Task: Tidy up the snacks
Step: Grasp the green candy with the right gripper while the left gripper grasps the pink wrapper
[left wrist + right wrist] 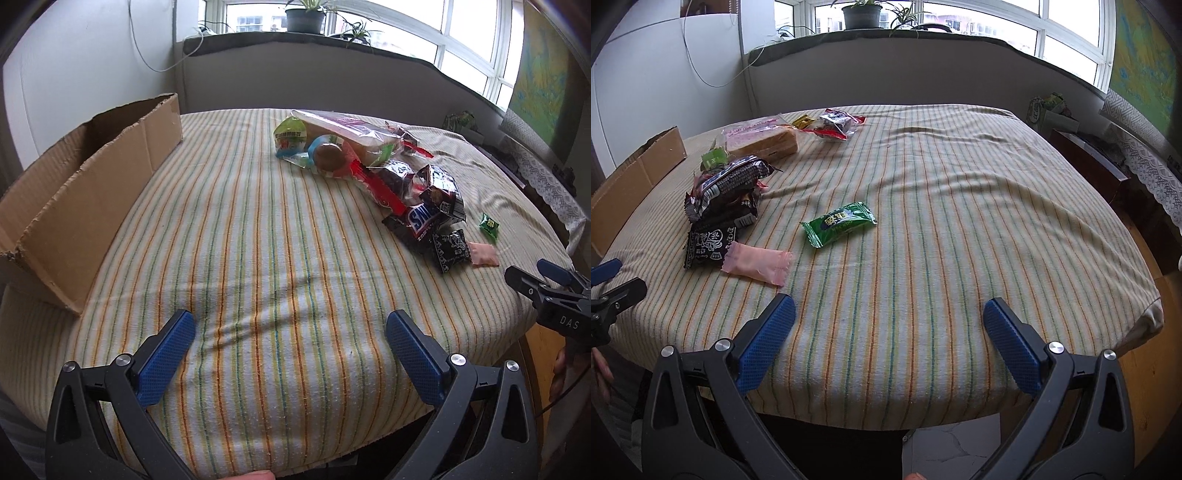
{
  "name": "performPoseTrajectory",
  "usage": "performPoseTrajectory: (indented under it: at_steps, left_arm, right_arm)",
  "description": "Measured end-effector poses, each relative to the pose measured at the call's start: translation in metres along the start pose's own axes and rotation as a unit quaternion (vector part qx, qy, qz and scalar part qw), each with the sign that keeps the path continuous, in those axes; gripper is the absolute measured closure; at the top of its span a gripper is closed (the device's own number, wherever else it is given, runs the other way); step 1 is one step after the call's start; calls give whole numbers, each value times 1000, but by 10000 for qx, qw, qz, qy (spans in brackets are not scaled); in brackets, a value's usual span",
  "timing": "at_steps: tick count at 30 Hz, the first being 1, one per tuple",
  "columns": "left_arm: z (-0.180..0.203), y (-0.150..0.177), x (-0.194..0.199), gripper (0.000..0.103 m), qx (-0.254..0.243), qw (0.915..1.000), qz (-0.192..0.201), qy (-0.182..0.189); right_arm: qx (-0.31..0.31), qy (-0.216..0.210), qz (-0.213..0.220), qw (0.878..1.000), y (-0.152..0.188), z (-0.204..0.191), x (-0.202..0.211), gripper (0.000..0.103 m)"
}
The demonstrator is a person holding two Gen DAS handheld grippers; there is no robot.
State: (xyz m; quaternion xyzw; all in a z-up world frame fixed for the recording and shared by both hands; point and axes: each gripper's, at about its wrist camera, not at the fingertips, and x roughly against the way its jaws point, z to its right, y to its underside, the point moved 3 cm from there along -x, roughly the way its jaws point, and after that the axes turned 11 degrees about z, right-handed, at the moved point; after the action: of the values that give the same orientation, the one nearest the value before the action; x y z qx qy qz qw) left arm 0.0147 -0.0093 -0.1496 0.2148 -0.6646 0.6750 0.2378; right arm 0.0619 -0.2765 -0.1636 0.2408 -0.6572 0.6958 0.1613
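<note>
Currently both grippers sit at the near edge of the counter, nothing held. Left gripper (290,334): fingers (165,362) spread wide, blue knurled pads on black plastic arms. Right gripper (889,325): same build, fingers (1013,349) released just as wide.

Counter is covered by a striped cloth (942,221), terry-like weave, cream with orange and green lines, slightly wrinkled.

Snack pile (369,166) lies far right in the left wrist view, loosely heaped:
- bagged sliced bread (762,142) in clear crinkled film, a rectangular block
- round jelly cups (291,138) with foil lids, beside the bread
- Snickers bar (424,218), glossy dark wrapper, in among other black foil packs
- black patterned sachet (707,245), flat and square, at the near end of the pile
- pink candy wrapper (757,266), matte, crimped ends, touching that sachet
- green candy wrapper (838,223), shiny pillow pack, lying apart from the pile on bare cloth

Cardboard box (85,199): corrugated, open top, torn ragged flap edges, sits on the left side of the counter, well apart from the snacks.
</note>
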Motion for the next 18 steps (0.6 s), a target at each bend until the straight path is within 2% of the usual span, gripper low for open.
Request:
performPoseTrajectory:
  at_steps: [9,11,14,18]
  left_arm:
    - [5,-1,-2,0,-17,9990,436,-43]
    - [15,-6,-1,0,-95,9987,455,195]
    - [41,-14,11,0,-321,9954,512,739]
    - [90,-22,11,0,-593,9865,482,1450]
  right_arm:
    - [-16,-287,9,9996,-19,2,-15,0]
    - [5,-400,67,9992,-26,4,-16,0]
    - [213,-611,90,9979,-37,4,-21,0]
    - [514,-1089,33,9927,-48,0,-32,5]
